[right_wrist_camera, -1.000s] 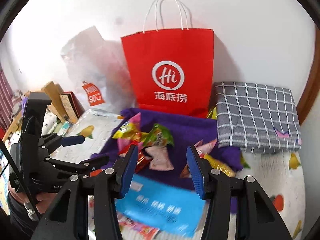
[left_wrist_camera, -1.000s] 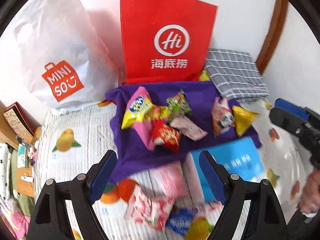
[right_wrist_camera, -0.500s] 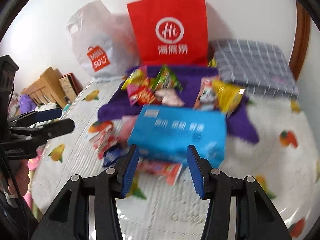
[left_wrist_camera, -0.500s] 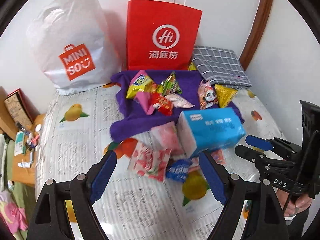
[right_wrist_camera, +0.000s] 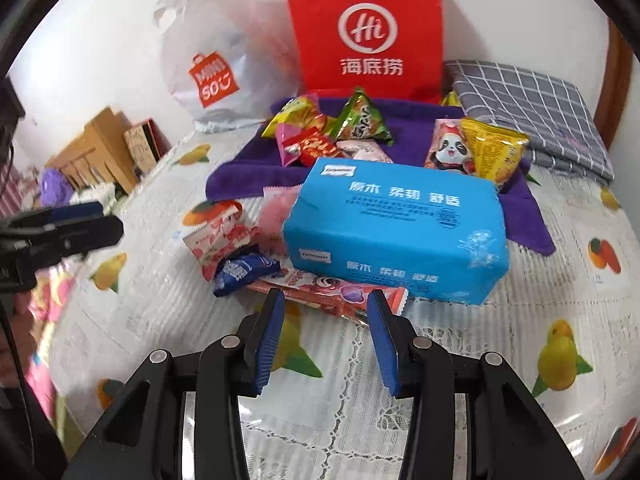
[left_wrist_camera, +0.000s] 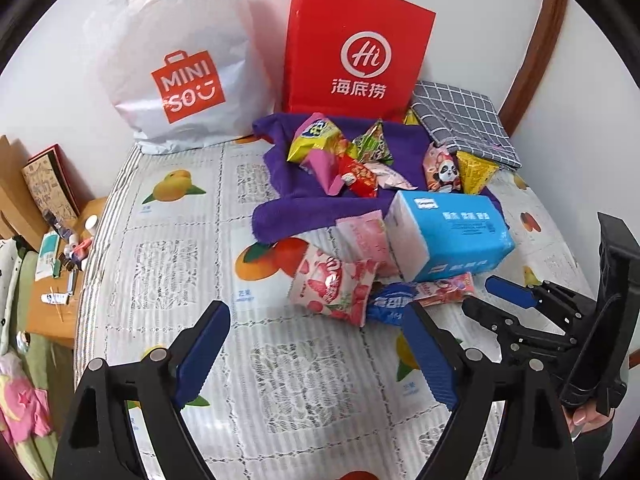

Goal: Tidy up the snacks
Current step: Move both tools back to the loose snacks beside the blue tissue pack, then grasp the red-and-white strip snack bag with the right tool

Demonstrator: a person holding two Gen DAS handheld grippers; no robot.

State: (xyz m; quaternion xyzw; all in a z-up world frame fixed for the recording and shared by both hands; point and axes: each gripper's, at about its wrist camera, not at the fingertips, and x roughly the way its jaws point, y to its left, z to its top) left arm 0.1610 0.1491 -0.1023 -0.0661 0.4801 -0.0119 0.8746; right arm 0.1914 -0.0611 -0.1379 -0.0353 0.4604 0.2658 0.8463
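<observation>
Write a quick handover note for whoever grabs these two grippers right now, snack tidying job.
Left gripper: open, empty, above the tablecloth in front of the strawberry packet.
Right gripper: open, empty, just short of the flat pink wrapper under the blue tissue pack.
Snacks: one group on the purple towel, including the panda packet and yellow triangle bag; another beside and under the tissue pack, including the dark blue packet.
Done: nothing looks sorted.
Left: gather all snacks; the red paper bag and white Miniso bag stand behind.
</observation>
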